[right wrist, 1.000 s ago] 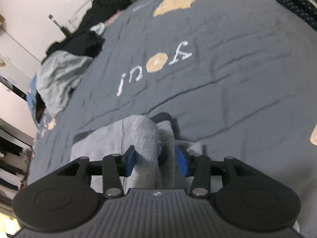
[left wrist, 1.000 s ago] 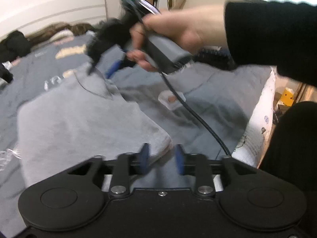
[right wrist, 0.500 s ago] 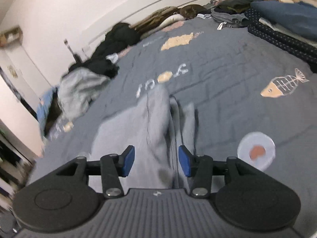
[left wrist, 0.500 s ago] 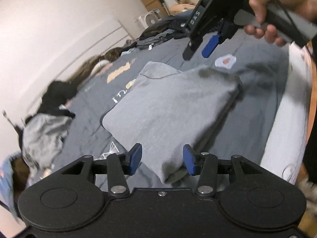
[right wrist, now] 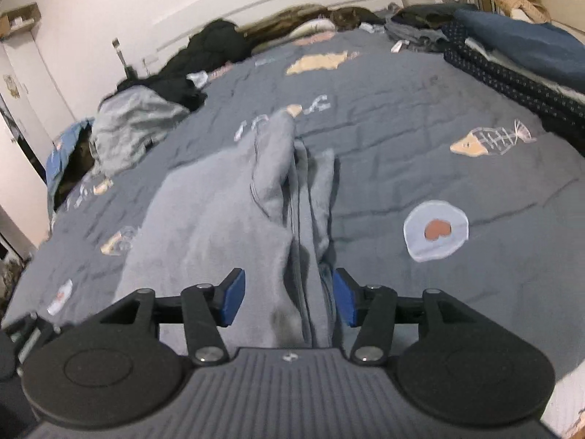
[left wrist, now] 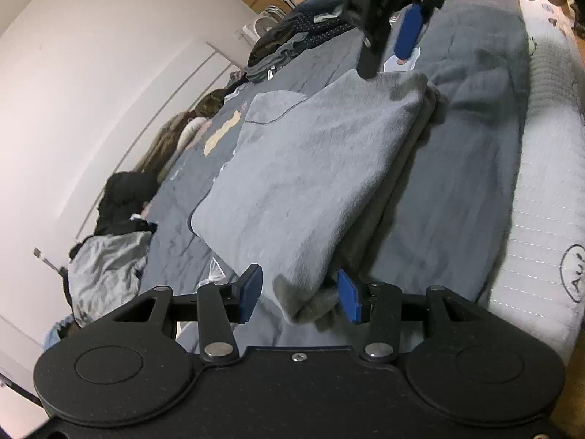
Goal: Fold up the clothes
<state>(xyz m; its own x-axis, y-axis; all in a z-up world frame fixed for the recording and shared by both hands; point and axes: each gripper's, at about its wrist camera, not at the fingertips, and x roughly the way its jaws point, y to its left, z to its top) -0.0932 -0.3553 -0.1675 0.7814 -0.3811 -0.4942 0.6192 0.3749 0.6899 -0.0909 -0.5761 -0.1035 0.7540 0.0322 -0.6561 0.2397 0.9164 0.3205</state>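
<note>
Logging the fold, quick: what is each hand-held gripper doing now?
Left hand-held gripper: open, straddling the folded grey fleece garment.
Right hand-held gripper: open, jaws just widened, garment between.

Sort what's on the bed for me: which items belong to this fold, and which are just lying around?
In the job:
- grey sweatshirt, folded on the quilt
- left tongs, open around its near corner
- right tongs, jaws just opening, astride its far end

Lying about:
- crumpled grey garment
- black clothes heap
- stacked navy textiles
- patterned quilt
</note>
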